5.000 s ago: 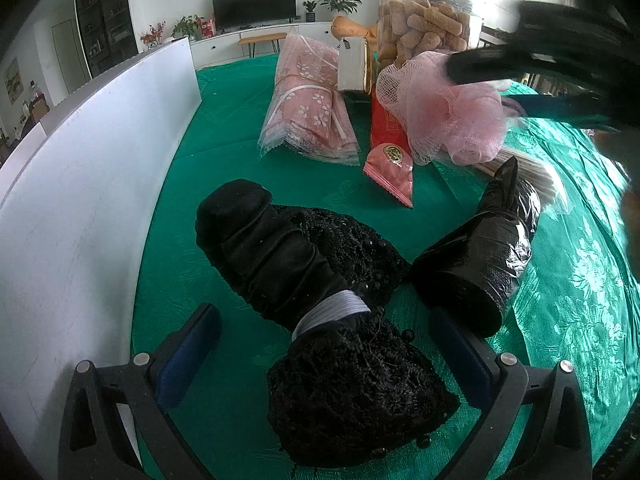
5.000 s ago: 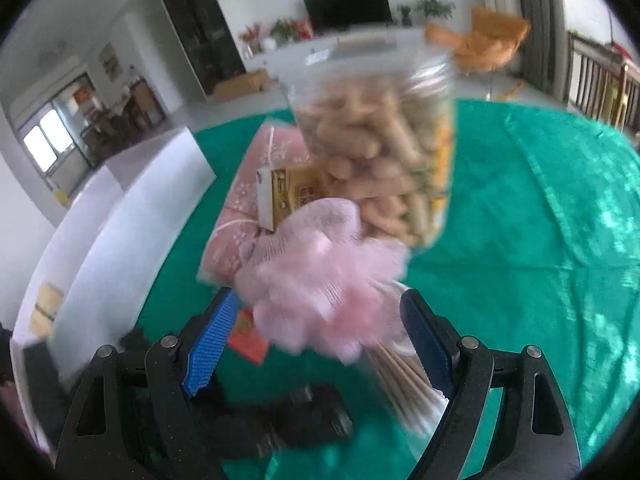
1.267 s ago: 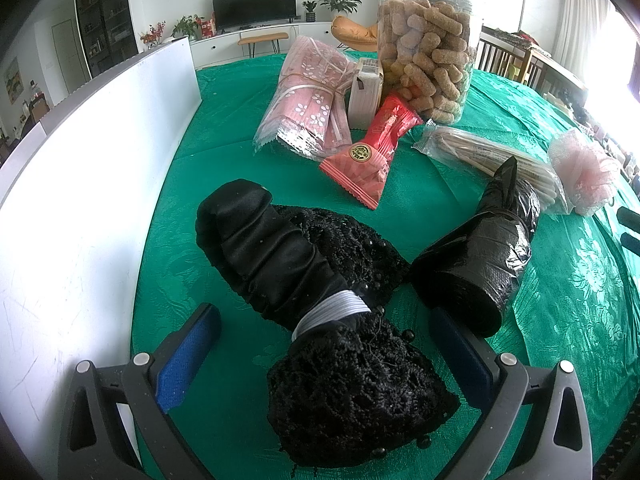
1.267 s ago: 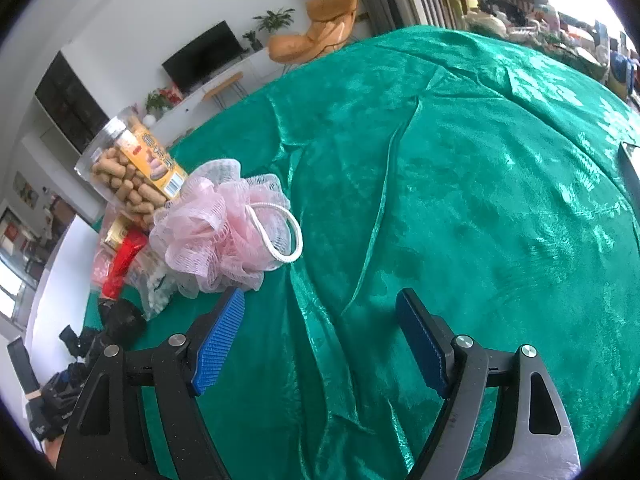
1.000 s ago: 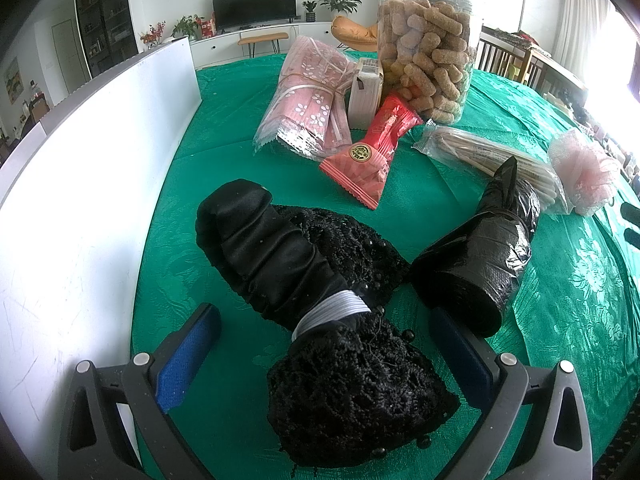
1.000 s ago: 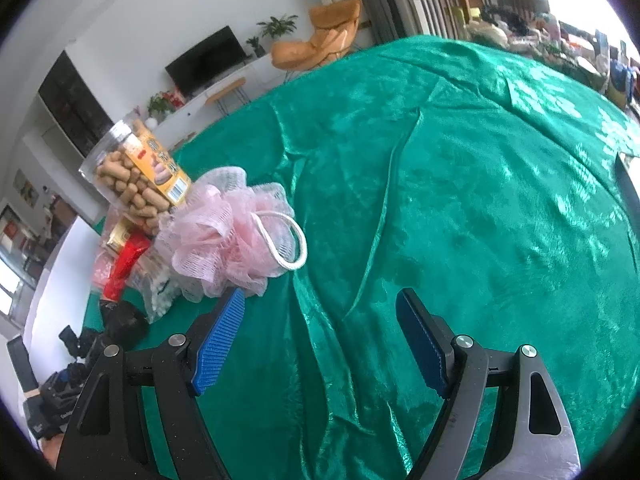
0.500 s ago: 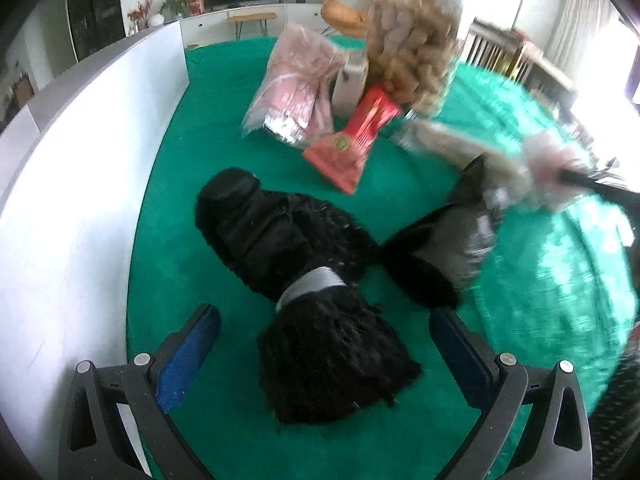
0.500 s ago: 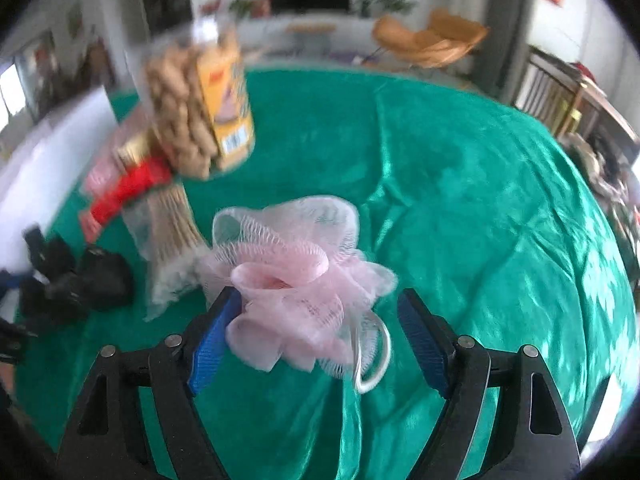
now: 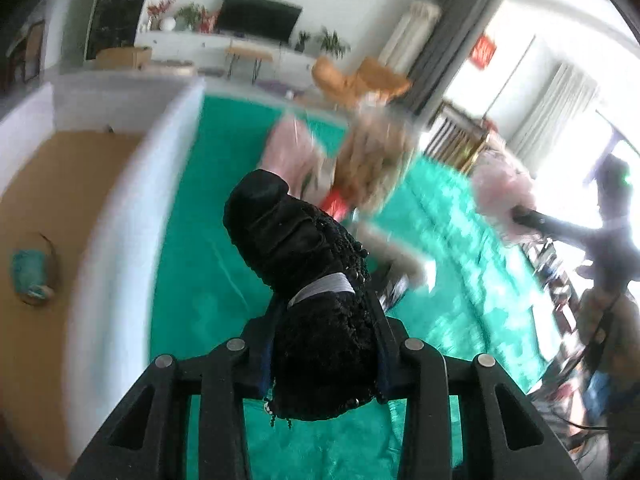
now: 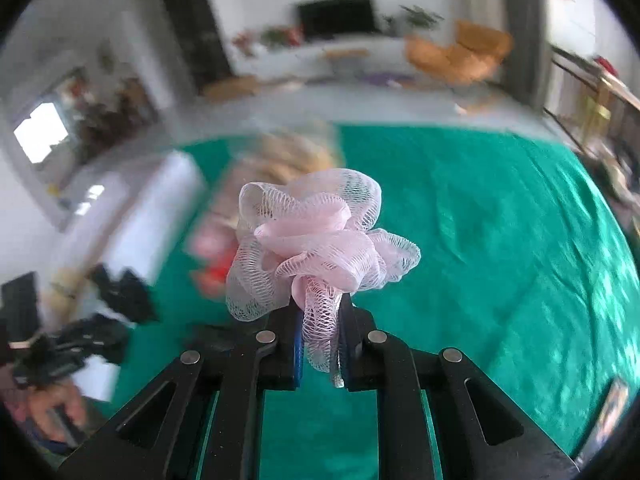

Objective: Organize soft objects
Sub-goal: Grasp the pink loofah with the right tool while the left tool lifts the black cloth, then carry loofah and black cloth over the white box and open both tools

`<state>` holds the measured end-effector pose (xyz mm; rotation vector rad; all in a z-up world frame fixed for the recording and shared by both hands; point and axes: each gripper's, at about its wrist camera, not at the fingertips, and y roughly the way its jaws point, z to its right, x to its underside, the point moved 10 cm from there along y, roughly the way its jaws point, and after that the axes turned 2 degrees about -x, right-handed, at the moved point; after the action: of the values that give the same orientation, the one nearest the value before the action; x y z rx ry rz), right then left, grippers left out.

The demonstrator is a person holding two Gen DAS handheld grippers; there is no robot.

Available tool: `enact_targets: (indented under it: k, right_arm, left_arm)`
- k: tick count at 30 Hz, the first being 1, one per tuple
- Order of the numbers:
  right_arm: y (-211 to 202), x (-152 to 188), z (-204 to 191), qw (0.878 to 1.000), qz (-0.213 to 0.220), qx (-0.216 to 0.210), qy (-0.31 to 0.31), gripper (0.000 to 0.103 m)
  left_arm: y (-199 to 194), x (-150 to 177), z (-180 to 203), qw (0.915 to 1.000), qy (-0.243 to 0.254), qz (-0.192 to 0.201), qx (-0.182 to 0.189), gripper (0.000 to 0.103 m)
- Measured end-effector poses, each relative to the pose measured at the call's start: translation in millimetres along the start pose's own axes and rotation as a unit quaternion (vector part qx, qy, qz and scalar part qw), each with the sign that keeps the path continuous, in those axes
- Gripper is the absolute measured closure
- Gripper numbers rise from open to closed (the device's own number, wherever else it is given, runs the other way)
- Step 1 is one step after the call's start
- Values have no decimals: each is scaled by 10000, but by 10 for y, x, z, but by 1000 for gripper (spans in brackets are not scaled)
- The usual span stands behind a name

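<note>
The left gripper point(image 9: 325, 354) has its jaws squeezed on a black lacy bundle point(image 9: 316, 304), lifted above the green counter point(image 9: 192, 264). The right gripper point(image 10: 319, 344) pinches a pink bath pouf point(image 10: 320, 240) in its jaws, up in the air too.

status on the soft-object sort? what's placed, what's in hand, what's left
Placed: nothing soft visible in the white bin; only a teal item lies on its brown floor. In hand: the left tool is shut on the black lace bundle, lifted off the green cloth; the right tool is shut on the pink mesh pouf. Left: both drops. The blurred pink packet may also count.
</note>
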<state>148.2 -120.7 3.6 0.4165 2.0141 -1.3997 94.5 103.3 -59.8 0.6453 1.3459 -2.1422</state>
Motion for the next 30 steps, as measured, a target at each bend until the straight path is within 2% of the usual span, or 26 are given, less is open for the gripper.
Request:
enact_targets:
  k: [3,7,8,10,11,12,13,14,15,16,18,22,26,28,30]
  right_arm:
    - [-96,-267,-858,9957,127,-882,-247,88]
    - [4,-403,-2090,9777,30,-2037,-504,86]
    - [63,-395,-2404,9717,-55,-2294,-567,86]
    - [183,-343,-2864,9631,-206,-2591,-702,85]
    - [259,-292,-3097,9597,-265,-2679,-812,79]
    - [323,-251,-3241,9585,-285,-2696,-879,63]
    - [412,-204,-3386,9567,-346,-2735,-934,29]
    - [524,-129,-3511,9537,-527,-2801,-963,19]
    - [602,-70,-3570,9534,-630,-2798,-943,21]
    - [667,-8,-3588,9534,-723,-2785,-907,21]
    - [687,41,-3509,9573,-674,-2659,-916,21]
    - [697,109,-2994,9744,-354,-1909,-1131,21]
    - [753,322,-1966,9926,-50,-722,-977,21]
    - [792,427,-1403,9970,50,-119,-760,21]
    - [762,590,-771,9978,160,511,-379,21]
  left_arm:
    - [-495,-318,-244,9985,-39,470,-282,66]
    - [-1075,-552,-893,9889,-188,847,-1205,63]
    - [-1187,-555,-1072,9848,-262,874,-1476,58]
    - [-1374,-514,-1423,9734,-392,887,-2078,33]
    - [-1446,-476,-1586,9662,-433,868,-2390,11]
    - [-1501,-440,-1708,9598,-448,870,-2632,1]
    - [-1554,-405,-1806,9534,-439,908,-2844,1]
    - [-1579,-368,-1893,9481,-434,902,-3019,1]
    - [-1581,-328,-1954,9448,-441,850,-3133,1]
    - [-1570,-283,-2008,9427,-471,769,-3212,1]
    - [-1543,-234,-2022,9439,-554,781,-3160,1]
    - [-1420,-233,-1802,9560,-572,982,-2704,1]
    - [-1134,-315,-1360,9729,-306,939,-2091,1]
    - [-914,-296,-1053,9816,-82,784,-1740,1]
    - [-758,-266,-814,9864,87,638,-1513,1]
